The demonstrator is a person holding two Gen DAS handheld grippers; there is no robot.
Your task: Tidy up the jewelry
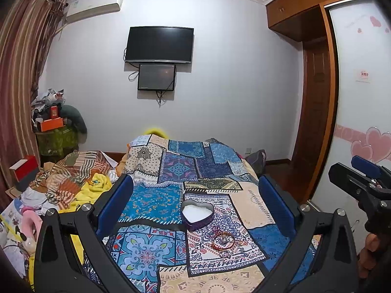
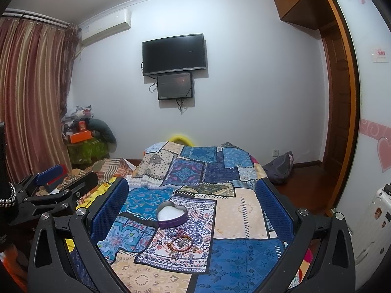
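Two grippers, both empty & spread wide: left gripper (image 1: 195, 205) has its blue pads (image 1: 114, 202) far apart w/ nothing between them, right gripper (image 2: 193, 207) the same, pads (image 2: 110, 207) parted, nothing held. We hold both above the bed, well clear of the work. Framed between the fingers in each view sits the heart tin (image 1: 197, 215), lid off, w/ white filling inside, resting on the patchwork cover (image 1: 156, 202). Just nearer to us than the tin lies the jewelry (image 1: 222, 240): a small loose heap w/ an orange-red bangle on top, thin cords or chains & what looks like a charm or two under it; finer detail is too small to tell. None of it is in the tin yet, so we judge the job barely begun. Handling, as we judge it: all light stuff. The bangle is prob. stiff & smooth, so we'd pinch across its rim at one side, not flat from above, or it may skid on the cloth. Cords are limp & likely tangled w/ the rest, so lifting one could drag others; take a single strand near its middle. The soft cover gives under pressure, so pads may snag fabric. The tin is light too & may slide if nudged.
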